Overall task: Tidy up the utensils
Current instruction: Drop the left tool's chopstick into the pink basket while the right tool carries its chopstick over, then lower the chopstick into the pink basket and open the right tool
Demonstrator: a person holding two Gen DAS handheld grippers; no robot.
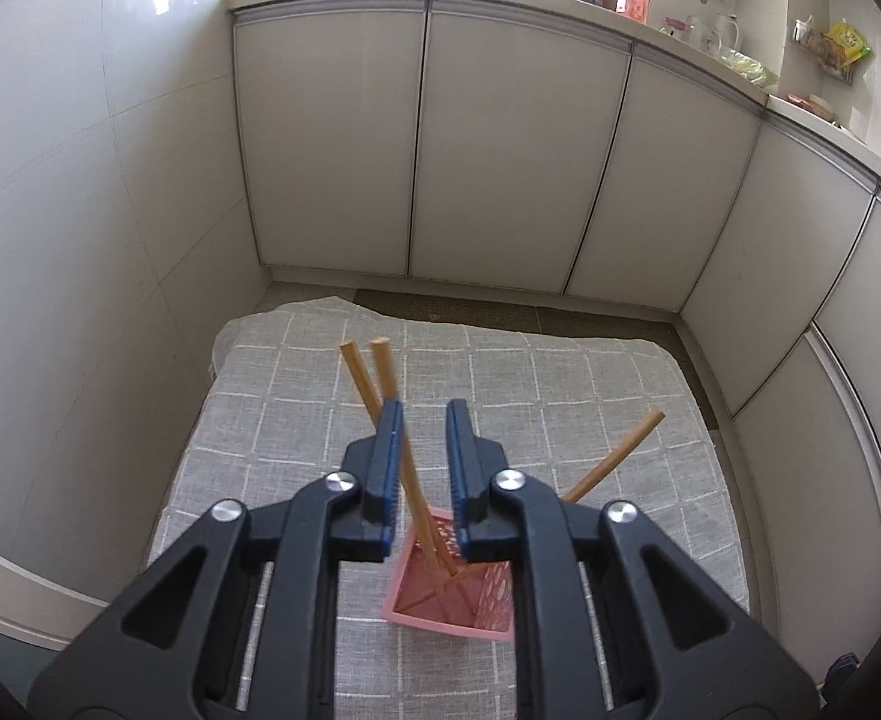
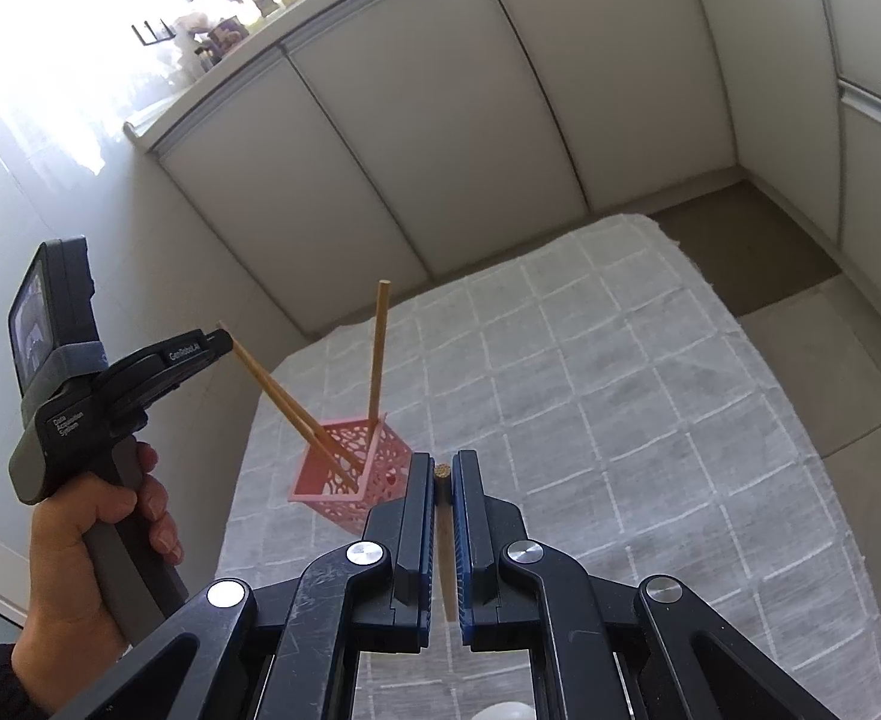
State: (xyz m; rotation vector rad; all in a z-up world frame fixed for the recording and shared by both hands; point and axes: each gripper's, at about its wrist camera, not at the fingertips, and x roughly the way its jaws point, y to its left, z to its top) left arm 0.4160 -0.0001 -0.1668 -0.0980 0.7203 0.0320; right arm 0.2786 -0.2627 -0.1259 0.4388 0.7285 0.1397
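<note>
Looking down along the left gripper [image 1: 423, 420], we see its blue pads [image 1: 389, 468] standing apart, with a wooden chopstick [image 1: 407, 468] passing through the gap between them — it runs close along the left pad, and we cannot tell whether it touches. Its lower end sits inside the pink holder [image 1: 440, 594], a square perforated basket standing on the grey checked cloth [image 1: 560, 390]. A second chopstick [image 1: 359, 378] leans beside the first, crossing behind the left finger, and a third [image 1: 614, 456] angles out to the right from the same holder.

From the right wrist we catch the whole arrangement side-on: the pink holder [image 2: 356, 468] on the cloth [image 2: 620, 420], two sticks [image 2: 278, 396] slanting up to the tip of the left gripper [image 2: 218, 339], and one stick [image 2: 377, 354] standing nearly upright at the far corner. A hand [image 2: 86, 546] grips the left tool's handle at the lower left.

The right gripper [image 2: 442, 468] hovers just beside the holder, its fingers pressed in on a fourth chopstick [image 2: 442, 480] — we see the round end poking out at the tips and the shaft running back between the pads. White cabinet doors [image 2: 440, 150] line the background.
</note>
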